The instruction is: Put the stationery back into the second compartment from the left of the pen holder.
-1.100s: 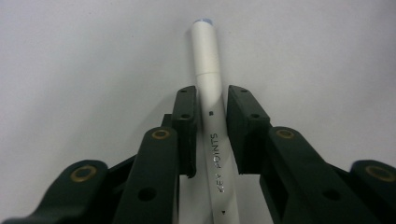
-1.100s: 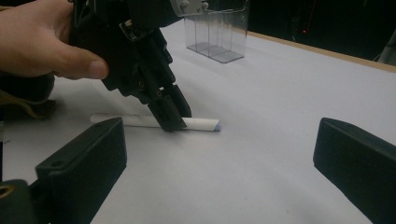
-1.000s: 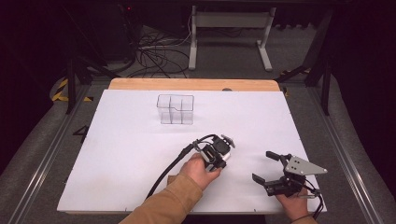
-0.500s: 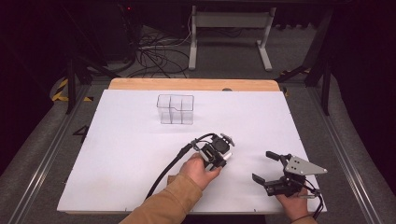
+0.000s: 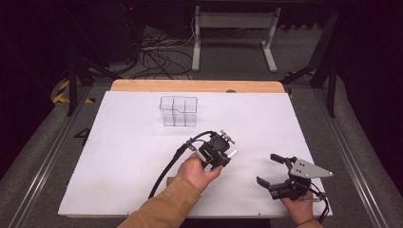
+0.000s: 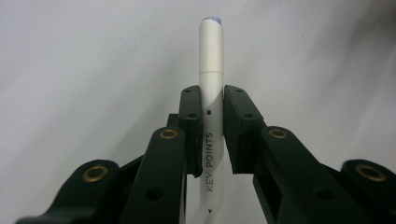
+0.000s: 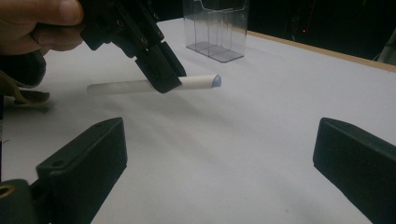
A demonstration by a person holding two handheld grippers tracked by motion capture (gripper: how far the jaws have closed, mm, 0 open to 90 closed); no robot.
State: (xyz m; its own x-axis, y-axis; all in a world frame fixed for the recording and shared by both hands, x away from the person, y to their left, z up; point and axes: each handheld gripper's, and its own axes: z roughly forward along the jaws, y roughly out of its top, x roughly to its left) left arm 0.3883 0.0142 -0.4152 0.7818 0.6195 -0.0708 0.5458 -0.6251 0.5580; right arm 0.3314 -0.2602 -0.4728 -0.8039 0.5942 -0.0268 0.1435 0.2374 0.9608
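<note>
Counts on the table

One white pen (image 6: 210,93), one clear organizer (image 5: 178,111), two grippers: left (image 5: 219,151), right (image 5: 274,170). One white sheet (image 5: 119,152) covers one wooden table (image 5: 190,86). Two hands are in view.

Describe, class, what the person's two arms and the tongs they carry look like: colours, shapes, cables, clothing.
Both tongs are black, with two flat blocky jaws on hinged links fixed by brass-coloured rivets. The left tongs trail a thick black cable, and a tan sleeve covers that forearm. The right tongs carry a grey three-cornered plate on top and a thinner black cable; that wrist wears a dark band.
</note>
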